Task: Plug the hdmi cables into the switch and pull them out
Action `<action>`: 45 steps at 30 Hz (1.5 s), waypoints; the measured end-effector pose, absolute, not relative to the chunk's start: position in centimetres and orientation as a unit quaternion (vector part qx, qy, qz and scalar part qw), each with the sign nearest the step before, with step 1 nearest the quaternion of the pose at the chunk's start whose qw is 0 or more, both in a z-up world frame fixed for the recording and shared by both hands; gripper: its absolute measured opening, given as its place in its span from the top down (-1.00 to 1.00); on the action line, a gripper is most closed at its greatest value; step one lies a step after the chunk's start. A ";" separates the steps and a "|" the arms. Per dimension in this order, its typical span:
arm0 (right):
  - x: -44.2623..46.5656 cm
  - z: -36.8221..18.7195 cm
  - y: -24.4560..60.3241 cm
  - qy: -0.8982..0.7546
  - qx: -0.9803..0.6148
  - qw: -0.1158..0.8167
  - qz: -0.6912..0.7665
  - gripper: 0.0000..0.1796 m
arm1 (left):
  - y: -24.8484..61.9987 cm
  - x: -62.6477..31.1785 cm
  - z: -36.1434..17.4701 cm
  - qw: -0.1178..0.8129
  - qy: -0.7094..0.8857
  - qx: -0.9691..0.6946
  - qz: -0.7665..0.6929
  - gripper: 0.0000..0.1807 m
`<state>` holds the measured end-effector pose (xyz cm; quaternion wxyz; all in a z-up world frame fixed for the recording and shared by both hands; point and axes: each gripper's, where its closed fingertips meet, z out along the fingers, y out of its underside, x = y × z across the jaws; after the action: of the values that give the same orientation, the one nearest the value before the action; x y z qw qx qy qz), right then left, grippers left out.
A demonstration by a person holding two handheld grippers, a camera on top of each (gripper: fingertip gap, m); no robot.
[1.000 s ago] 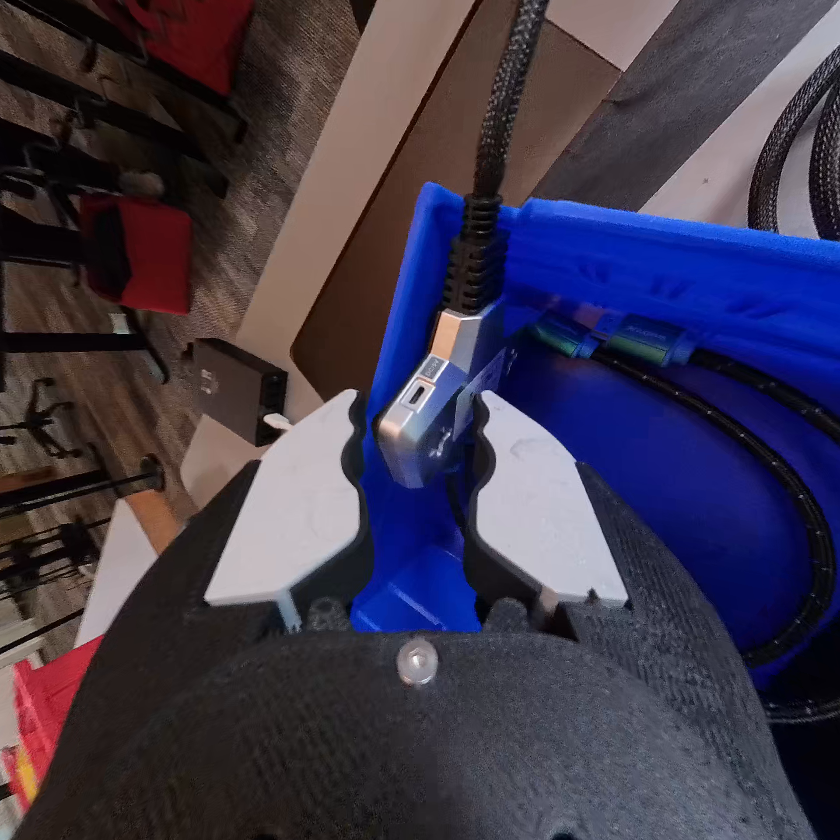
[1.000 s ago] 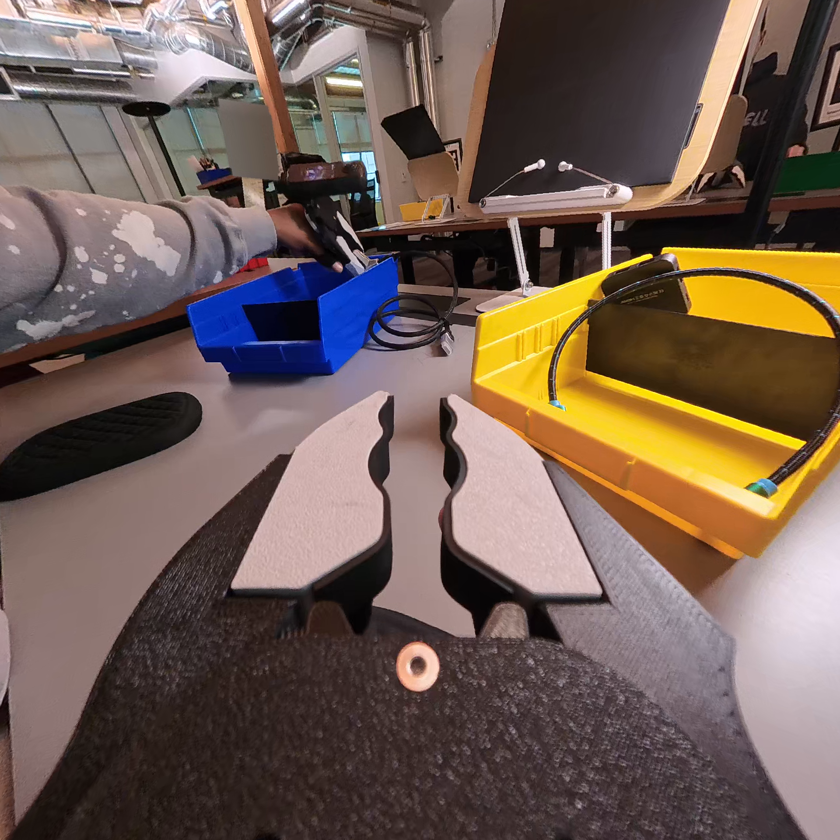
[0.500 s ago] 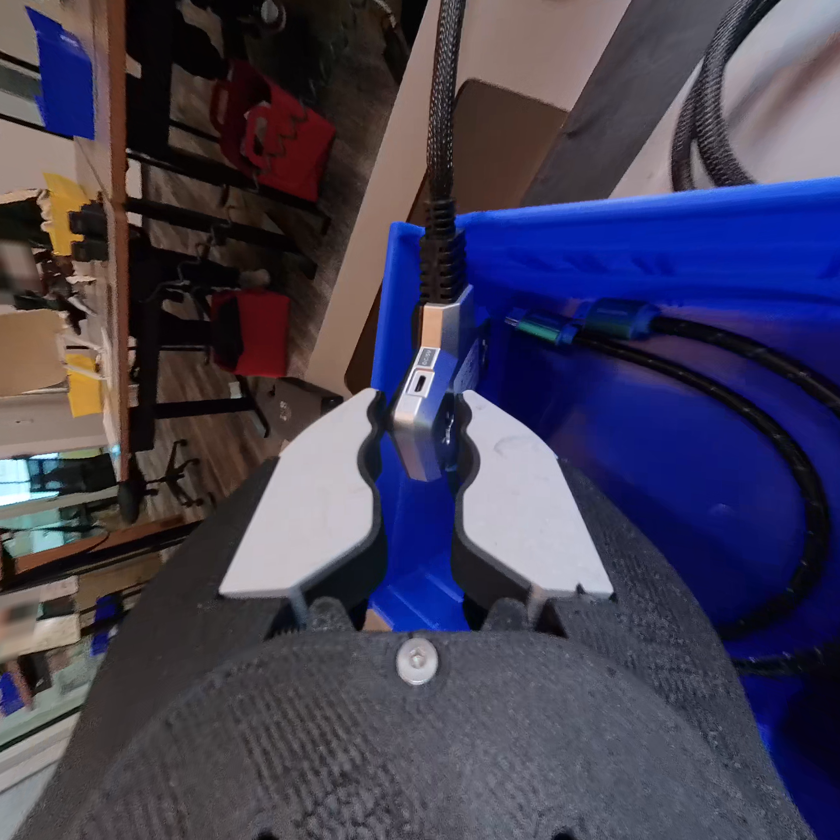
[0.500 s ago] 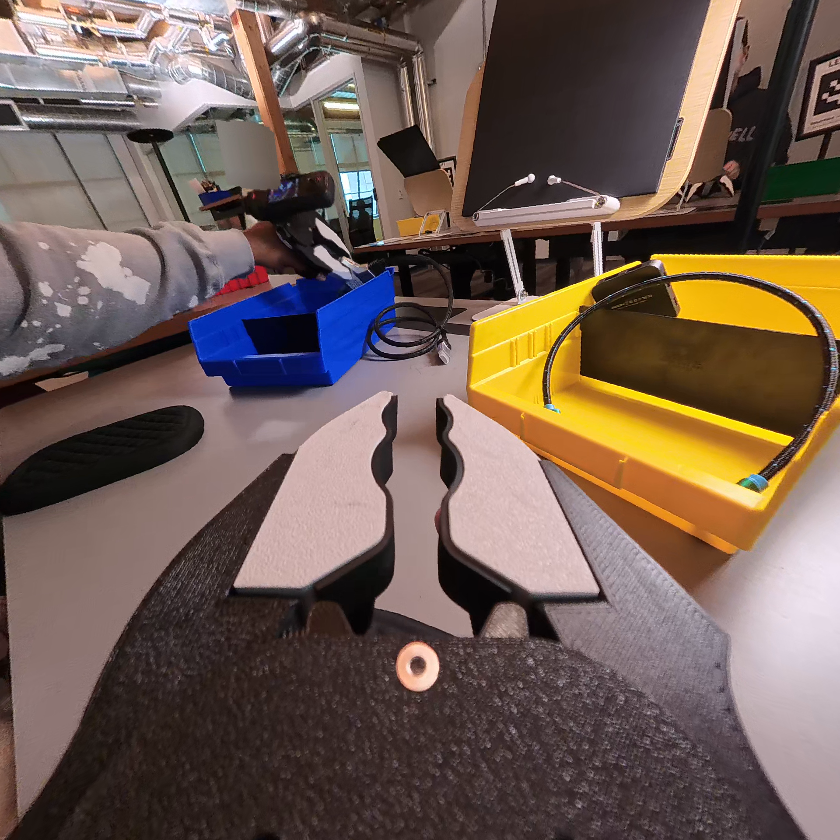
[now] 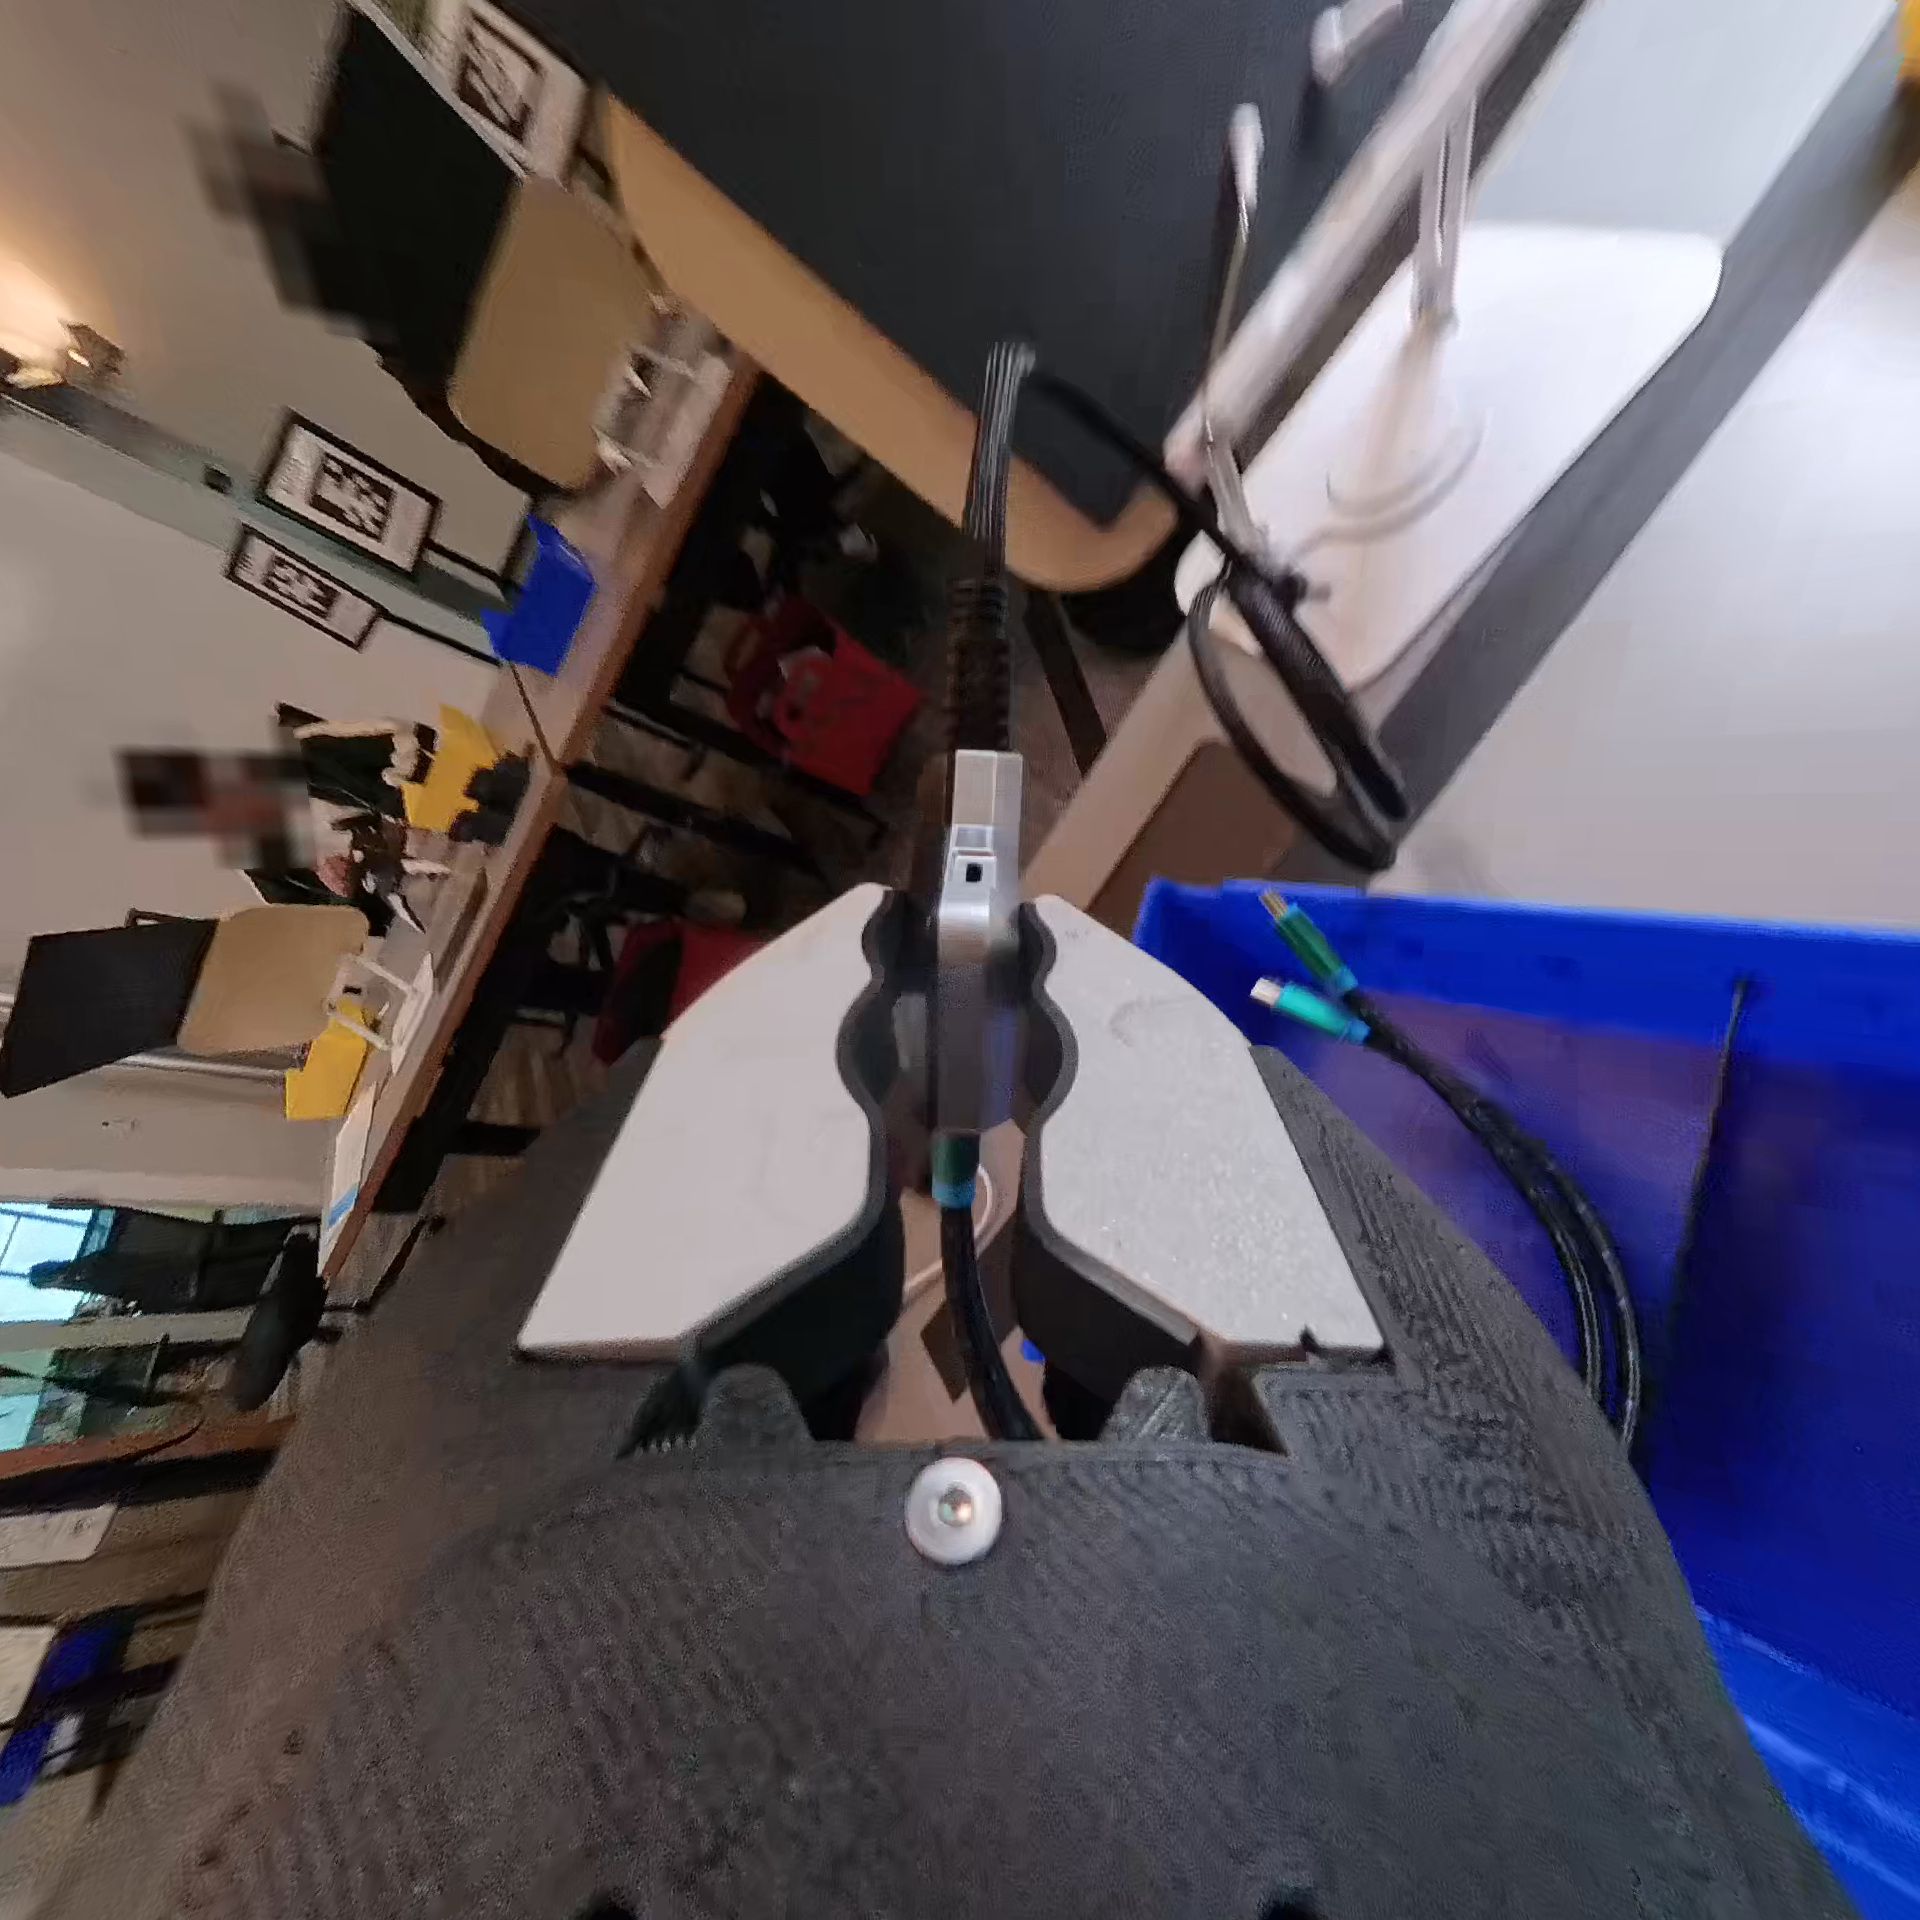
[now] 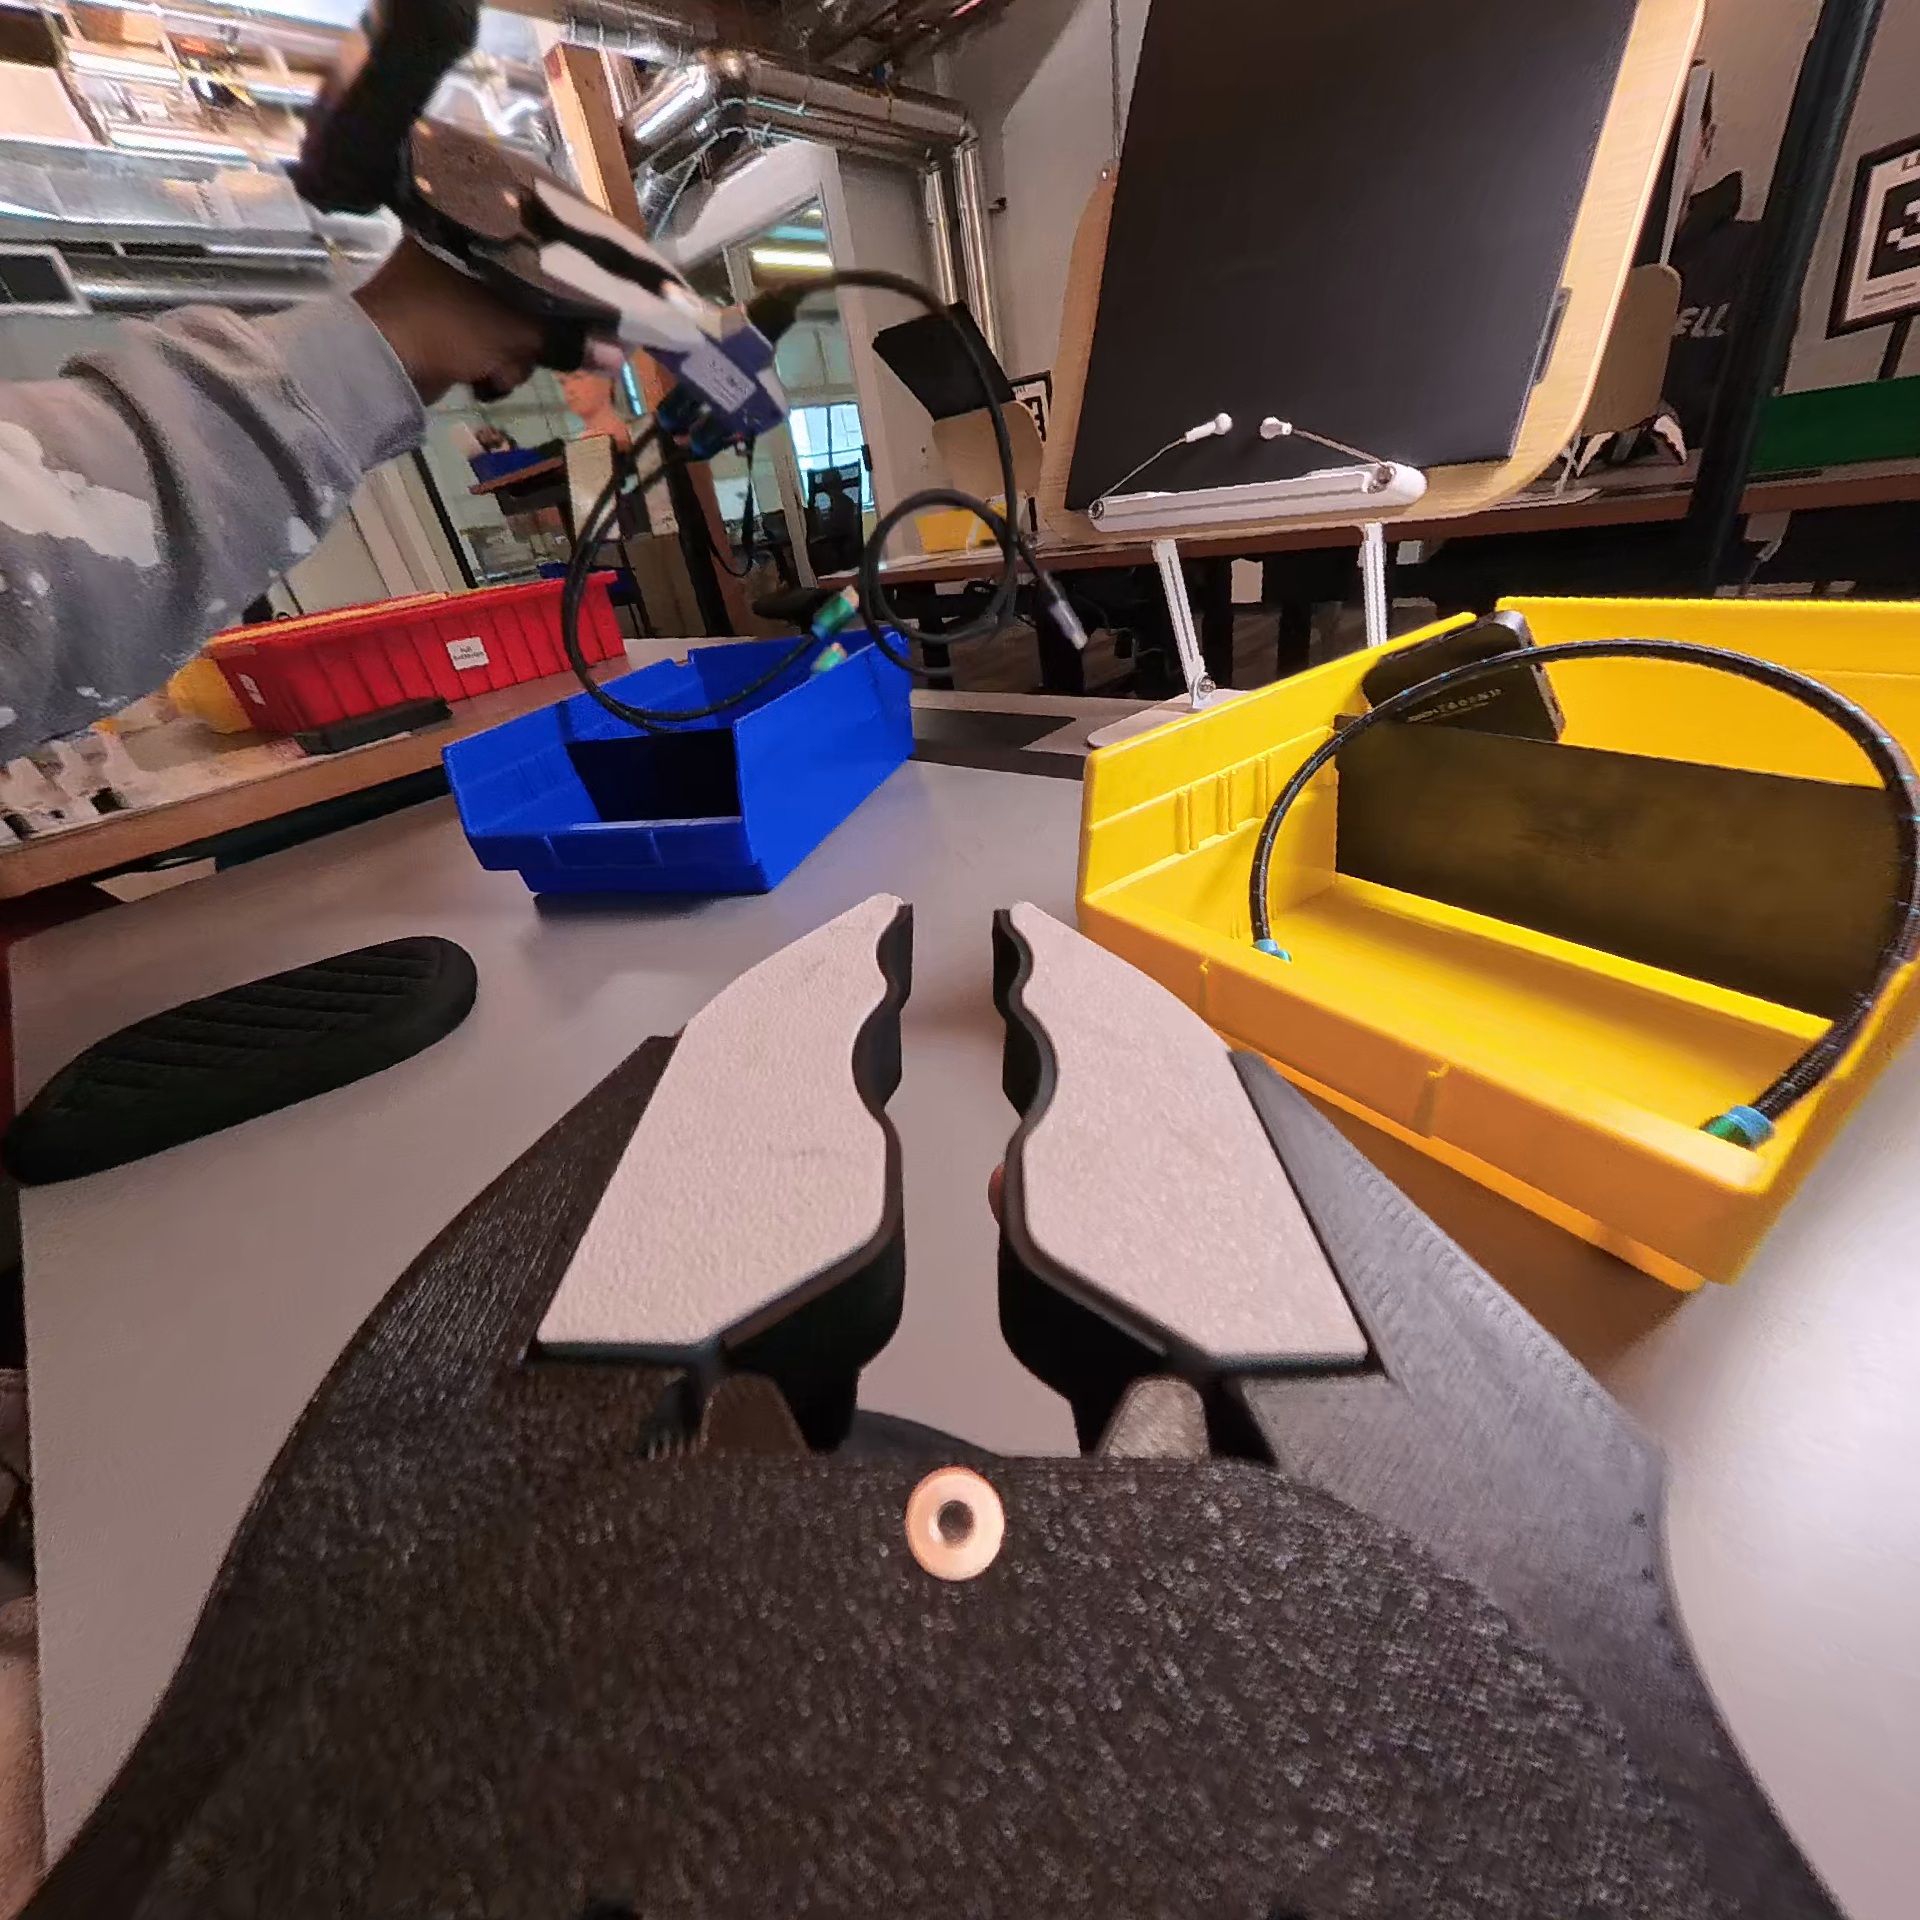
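Note:
My left gripper (image 5: 961, 914) is shut on the silver HDMI switch (image 5: 975, 883) and holds it in the air beside the blue bin (image 5: 1558, 945). A black braided cable (image 5: 982, 644) runs up from the switch's far end. A teal-tipped cable (image 5: 954, 1169) hangs from its near end, between my fingers. Two more green-tipped plugs (image 5: 1304, 940) lie over the bin's rim. The right wrist view shows the left gripper (image 6: 623, 281) holding the switch (image 6: 727, 374) high above the blue bin (image 6: 686, 769), with cables dangling. My right gripper (image 6: 951, 935) is empty, its jaws a narrow gap apart, low over the grey table (image 6: 987, 821).
A yellow bin (image 6: 1455, 1029) at the right holds a looped black cable (image 6: 1558, 665) and a black device (image 6: 1465, 686). A black pad (image 6: 239, 1049) lies at the left. A red bin (image 6: 416, 644) and a dark board on a white stand (image 6: 1351, 229) stand behind.
My left gripper has closed on the switch and lifted it out of the blue bin, high above it, with its cables trailing. My right gripper has stayed almost still.

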<state>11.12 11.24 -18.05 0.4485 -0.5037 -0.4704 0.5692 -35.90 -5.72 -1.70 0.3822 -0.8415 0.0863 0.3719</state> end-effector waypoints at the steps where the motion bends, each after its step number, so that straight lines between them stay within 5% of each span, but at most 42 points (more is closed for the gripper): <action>1: 11.0 -17.8 11.0 -0.472 -0.500 0.447 0.572 0.85 | -5.8 -35.3 -0.2 0.405 0.082 -0.831 0.373 0.76; 9: 6.4 -10.8 6.7 -0.517 -0.414 0.419 0.620 0.83 | -3.3 -25.7 7.5 0.570 0.105 -0.772 0.260 0.77; 24: -4.5 1.9 4.3 -0.532 -0.355 0.424 0.641 0.36 | 2.9 -2.9 7.1 0.734 0.224 -0.641 -0.027 0.76; 27: -3.9 1.0 4.1 -0.556 -0.315 0.411 0.650 0.49 | 3.4 -1.9 5.3 0.757 0.201 -0.615 -0.089 0.77; 34: -2.4 -3.7 5.2 -0.720 -0.299 0.389 0.491 0.73 | 3.7 -2.4 -0.7 0.695 0.176 -0.650 -0.252 0.73; 45: 0.5 -7.4 5.0 -0.927 -0.260 0.188 0.196 0.74 | 4.9 0.5 -7.7 0.561 0.286 -0.774 -0.070 0.69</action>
<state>0.50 5.04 -7.40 0.1879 -0.2601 -0.9267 0.1956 0.47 4.89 -7.72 0.5606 -0.7740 0.2858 -0.0698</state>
